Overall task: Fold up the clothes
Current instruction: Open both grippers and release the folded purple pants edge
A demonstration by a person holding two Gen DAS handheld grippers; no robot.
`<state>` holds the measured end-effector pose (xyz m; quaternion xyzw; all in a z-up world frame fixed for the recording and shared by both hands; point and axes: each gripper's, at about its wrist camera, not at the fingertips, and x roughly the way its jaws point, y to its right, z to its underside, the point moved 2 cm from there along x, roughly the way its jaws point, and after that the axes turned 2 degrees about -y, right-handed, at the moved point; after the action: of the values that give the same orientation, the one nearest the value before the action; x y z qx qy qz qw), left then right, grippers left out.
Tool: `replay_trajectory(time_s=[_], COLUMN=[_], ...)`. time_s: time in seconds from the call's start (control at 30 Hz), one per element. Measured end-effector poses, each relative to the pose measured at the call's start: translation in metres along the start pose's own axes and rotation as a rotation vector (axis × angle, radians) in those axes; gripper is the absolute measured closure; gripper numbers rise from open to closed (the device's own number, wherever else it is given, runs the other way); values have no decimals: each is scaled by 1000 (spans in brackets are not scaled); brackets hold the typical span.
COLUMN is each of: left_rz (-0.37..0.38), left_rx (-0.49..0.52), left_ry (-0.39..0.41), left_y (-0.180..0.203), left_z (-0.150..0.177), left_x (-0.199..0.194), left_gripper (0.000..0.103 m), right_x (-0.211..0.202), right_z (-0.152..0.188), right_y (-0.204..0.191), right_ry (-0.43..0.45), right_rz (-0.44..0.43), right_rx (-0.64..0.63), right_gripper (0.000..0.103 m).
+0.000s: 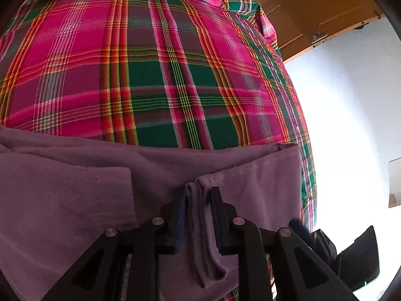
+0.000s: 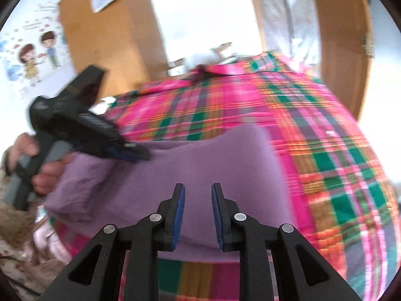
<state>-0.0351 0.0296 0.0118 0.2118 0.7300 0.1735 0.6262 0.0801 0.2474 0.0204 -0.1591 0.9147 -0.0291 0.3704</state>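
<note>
One purple garment [image 1: 200, 200] between left hand-held gripper [image 1: 199, 195] pads.

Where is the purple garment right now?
The purple garment lies on the plaid bedcover, low and centre in both views; the left gripper pinches a fold of it, and the right gripper hovers open above it.

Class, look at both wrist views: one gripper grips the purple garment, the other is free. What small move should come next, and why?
Probably carry the pinched edge across. The left gripper is shut on a bunched fold of the purple garment, which lies partly folded on the plaid cloth. The right gripper hangs open above it, free to steady the fabric.
</note>
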Motion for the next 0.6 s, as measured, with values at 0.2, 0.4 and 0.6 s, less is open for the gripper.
replay_trajectory(time_s=[0.2,0.4,0.6], left_rz=[-23,-12,21], left_rx=[-17,31,120], left_ry=[40,85,44], left_y=[-7,8,35], left_z=[1,-3,-1], left_x=[-12,-19,1], left_gripper=[83,83,83], right_x=[12,-1,11], right_z=[10,-9,-36], right_y=[26,31,31], right_ry=[-82,-13,19], right_rz=[132,117,120], right_rx=[2,-4,-42], right_gripper=[81,81,81])
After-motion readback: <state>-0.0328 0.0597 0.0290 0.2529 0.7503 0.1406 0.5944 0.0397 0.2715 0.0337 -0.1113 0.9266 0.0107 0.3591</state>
